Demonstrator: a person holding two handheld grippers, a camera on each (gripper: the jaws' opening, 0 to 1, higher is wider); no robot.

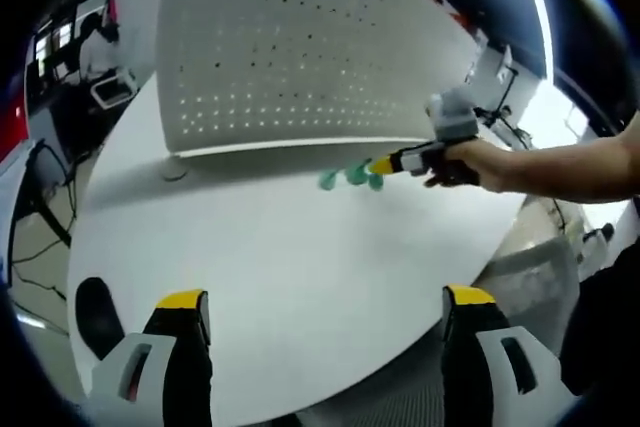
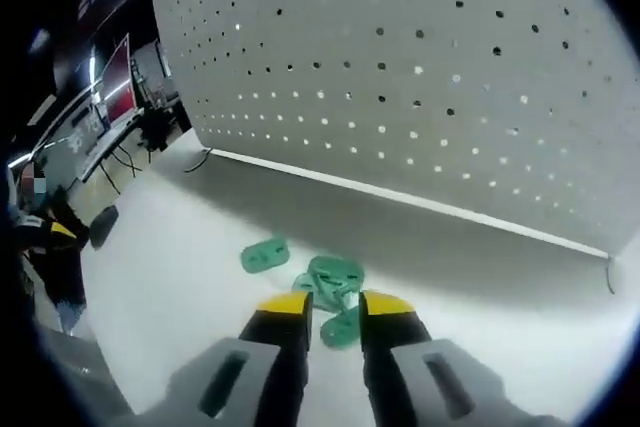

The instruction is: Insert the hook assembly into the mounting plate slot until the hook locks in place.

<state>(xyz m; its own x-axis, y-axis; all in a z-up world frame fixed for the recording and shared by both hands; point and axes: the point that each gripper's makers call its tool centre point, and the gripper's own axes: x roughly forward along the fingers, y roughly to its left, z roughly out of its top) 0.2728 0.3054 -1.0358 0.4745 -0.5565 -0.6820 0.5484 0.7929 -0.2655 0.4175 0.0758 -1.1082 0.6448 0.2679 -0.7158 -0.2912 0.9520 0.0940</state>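
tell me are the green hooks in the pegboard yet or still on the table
Still on the table: the green hooks lie loose on the white table in front of the pegboard, apart from it, with the right tongs over them.

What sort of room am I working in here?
Probably an office or lab workspace. A white table carries an upright perforated panel and several green plastic hook parts, and desks with monitors and cables stand behind it.

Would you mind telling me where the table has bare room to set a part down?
The table is bare between the left gripper and the pegboard. It is crowded at the green hook pieces below the pegboard's lower edge, where the right gripper reaches in.
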